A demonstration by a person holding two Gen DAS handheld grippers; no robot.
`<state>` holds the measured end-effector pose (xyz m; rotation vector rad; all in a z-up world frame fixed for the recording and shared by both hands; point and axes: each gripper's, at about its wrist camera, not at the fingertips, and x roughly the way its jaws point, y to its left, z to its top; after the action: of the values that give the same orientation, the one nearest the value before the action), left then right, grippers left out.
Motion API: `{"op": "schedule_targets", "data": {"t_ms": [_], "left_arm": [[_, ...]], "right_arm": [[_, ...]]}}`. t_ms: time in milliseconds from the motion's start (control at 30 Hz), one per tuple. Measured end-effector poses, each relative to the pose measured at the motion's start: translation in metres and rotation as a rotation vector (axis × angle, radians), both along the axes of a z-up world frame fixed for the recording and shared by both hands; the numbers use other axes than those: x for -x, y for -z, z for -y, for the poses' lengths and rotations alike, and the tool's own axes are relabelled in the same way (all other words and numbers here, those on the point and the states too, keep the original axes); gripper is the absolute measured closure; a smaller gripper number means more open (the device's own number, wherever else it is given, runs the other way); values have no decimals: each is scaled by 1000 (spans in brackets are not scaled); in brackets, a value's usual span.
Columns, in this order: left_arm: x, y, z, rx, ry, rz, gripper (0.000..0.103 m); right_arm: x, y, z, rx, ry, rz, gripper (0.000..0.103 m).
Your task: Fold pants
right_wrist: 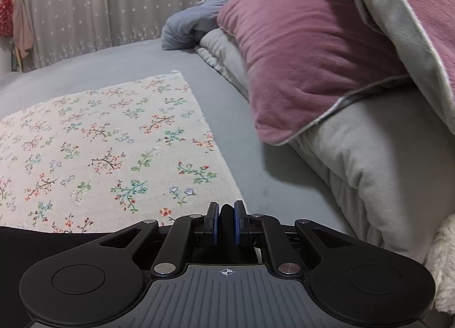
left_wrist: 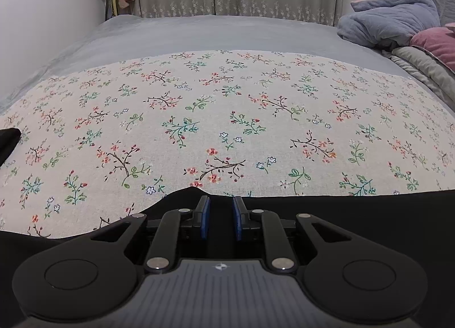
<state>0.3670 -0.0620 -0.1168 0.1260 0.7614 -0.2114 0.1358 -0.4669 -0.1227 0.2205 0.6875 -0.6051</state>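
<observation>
We see the pants (left_wrist: 355,211) as black cloth along the near edge of the floral cloth (left_wrist: 213,117), on the bed (left_wrist: 199,32), running under both tools.

Left gripper (left_wrist: 221,214): jaws part way apart, black cloth between the pads. We cannot tell whether they press on it. Right gripper (right_wrist: 226,221): jaws nearly together, pinching a dark fold of the pants (right_wrist: 42,240).

Risks, as we judge them:
- The right pinch looks thin, at a fold's edge; a quick lift could pull it free.
- If the left jaws are loose, that side would stay down while the right rises, and the fold would go crooked.
- Black on black hides the layers, so we may hold one layer and not both.
- Dragging could ruck the floral cloth.
- The pink cushion (right_wrist: 298,52) sits near the right side; a wide swing could catch it.

Count: two grippers, one pair of pants, one floral cloth, one pink cushion, one blue blanket (left_wrist: 389,21).
</observation>
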Motion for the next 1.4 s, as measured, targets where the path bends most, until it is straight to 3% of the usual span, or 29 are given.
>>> {"op": "schedule_targets", "data": {"t_ms": [167,367,500,600,667,800,900,1000,1067,1100,1167,1233,1300,1400], "left_arm": [[0,8,3,-52,-6,14,68],[-1,2,-2,-39,-17,19,63],[0,-11,-9,-10,-55,46,48],[-1,-15,-15,19,-86,45,47],[-1,-17,-16,28,-93,41,47],[3,-18,-12,24,-79,49,47],[2,-10,-10,17,-61,16,47],[0,2,-9,-21,-42,-21,47],[2,1,-13,-39,-26,-6,47],[3,-3,-16,-44,-37,1,45],[8,-16,-33,-5,-75,32,43],[14,-29,-57,78,-113,48,43],[19,-35,-78,121,-157,45,43],[28,-24,-92,118,-162,-15,43]], "right_arm": [[-26,31,-3,51,-20,-99,93],[-26,27,-8,93,-6,-98,86],[2,-2,6,62,81,26,76],[27,-14,19,28,153,101,72],[34,-11,24,-1,159,85,72],[30,-5,11,44,93,28,72],[19,-5,-7,36,-19,25,72],[-3,18,-18,-47,-129,-113,72],[-9,27,-25,21,-144,-159,68],[-9,24,-24,7,-122,-156,66],[-6,19,-21,-6,-63,-143,66],[0,12,-35,86,-74,-143,66],[3,5,-56,149,-139,-125,64],[-3,3,-99,182,-319,-132,64]]}}
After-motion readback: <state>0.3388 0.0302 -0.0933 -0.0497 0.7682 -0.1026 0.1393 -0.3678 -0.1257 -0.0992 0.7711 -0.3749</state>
